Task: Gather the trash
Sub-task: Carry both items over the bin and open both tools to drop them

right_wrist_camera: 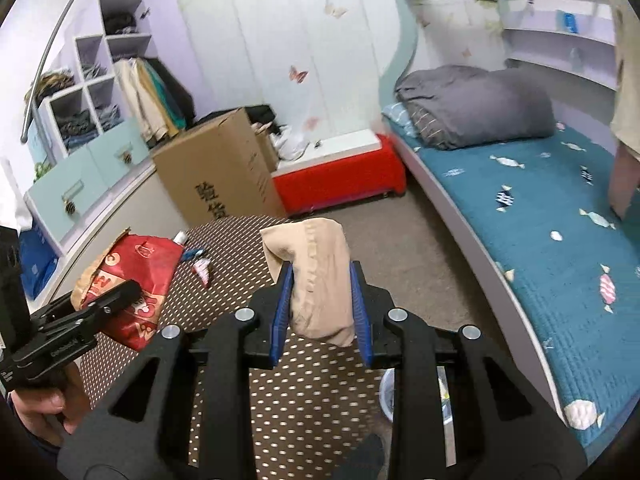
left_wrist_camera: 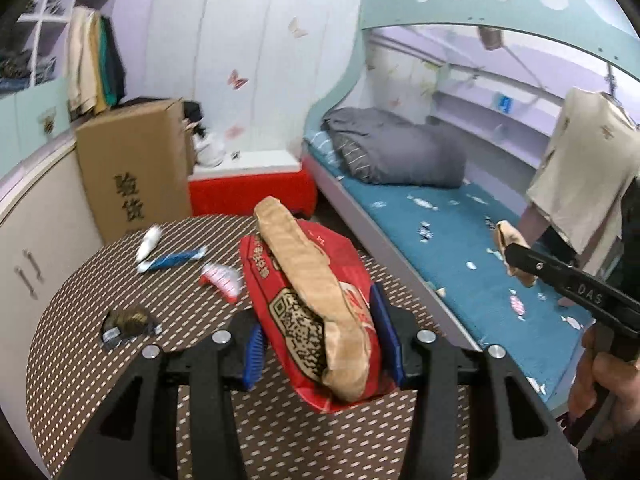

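My left gripper (left_wrist_camera: 320,336) is shut on a red snack bag (left_wrist_camera: 316,320) with a brown paper lining, held tilted above the round dotted table (left_wrist_camera: 80,360). The same bag (right_wrist_camera: 136,276) shows at the left of the right wrist view, in the left gripper (right_wrist_camera: 120,296). My right gripper (right_wrist_camera: 322,304) is shut on a beige crumpled wrapper (right_wrist_camera: 316,280), lifted above the table (right_wrist_camera: 280,400). That gripper (left_wrist_camera: 516,256) also appears at the right of the left wrist view. On the table lie a blue and white wrapper (left_wrist_camera: 172,260), a red and white wrapper (left_wrist_camera: 222,278) and a dark crumpled wrapper (left_wrist_camera: 128,322).
A cardboard box (left_wrist_camera: 132,172) stands behind the table beside a red bench (left_wrist_camera: 252,192). A bed (left_wrist_camera: 460,248) with a blue cover and a grey quilt (left_wrist_camera: 400,152) runs along the right. A pale bin (right_wrist_camera: 388,396) sits on the floor under my right gripper. A hand (left_wrist_camera: 604,384) grips the right tool.
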`<state>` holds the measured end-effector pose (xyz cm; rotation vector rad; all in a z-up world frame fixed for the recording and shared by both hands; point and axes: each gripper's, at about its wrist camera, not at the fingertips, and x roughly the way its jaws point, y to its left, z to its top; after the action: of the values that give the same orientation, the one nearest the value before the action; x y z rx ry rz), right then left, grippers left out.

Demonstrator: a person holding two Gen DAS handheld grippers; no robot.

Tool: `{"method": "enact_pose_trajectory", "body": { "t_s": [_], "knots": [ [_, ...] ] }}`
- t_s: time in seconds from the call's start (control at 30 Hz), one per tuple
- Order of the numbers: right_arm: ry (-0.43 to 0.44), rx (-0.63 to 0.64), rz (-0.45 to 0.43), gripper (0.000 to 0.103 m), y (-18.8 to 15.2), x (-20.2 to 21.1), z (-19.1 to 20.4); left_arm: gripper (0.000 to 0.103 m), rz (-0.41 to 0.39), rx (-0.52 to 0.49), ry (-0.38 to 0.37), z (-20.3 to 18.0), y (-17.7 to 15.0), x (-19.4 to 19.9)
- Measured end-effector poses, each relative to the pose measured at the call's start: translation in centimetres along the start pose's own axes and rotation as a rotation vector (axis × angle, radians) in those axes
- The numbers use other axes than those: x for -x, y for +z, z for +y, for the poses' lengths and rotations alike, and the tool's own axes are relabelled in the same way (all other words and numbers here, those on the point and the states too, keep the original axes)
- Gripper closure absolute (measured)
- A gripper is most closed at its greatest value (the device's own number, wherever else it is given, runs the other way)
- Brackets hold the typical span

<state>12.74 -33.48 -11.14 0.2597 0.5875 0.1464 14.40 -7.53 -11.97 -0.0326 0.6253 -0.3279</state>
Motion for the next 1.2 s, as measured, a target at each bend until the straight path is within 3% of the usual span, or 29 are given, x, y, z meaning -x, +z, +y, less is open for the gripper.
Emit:
{"method": "enact_pose_trajectory", "body": {
  "t_s": [0.27,0.5,0.87,1.2],
  "knots": [
    [-0.099,-0.098,-0.033,0.075,0.6,2.1,-6.4,0.056,-0.019,-0.091,-0.101,-6.7,1.9,-1.2],
    [-0.162,-0.185,-0.007,0.075,-0.2,1.8,-11.7,0.056,0.013,-0.142,-0.176,-11.9,2.1,-4.1],
    [-0.174,-0.323,0.117,0.075,-4.3,-3.9,-18.1,0.056,0.173,-0.246,-0.212,-18.8,-0.5,-12.3],
    [-0.178,-0.417,0.226,0.075,-7.4,-9.1,-22.2,0.056,0.338,-0.361,-0.187,-22.7,-3.8,-19.6]
  ]
}}
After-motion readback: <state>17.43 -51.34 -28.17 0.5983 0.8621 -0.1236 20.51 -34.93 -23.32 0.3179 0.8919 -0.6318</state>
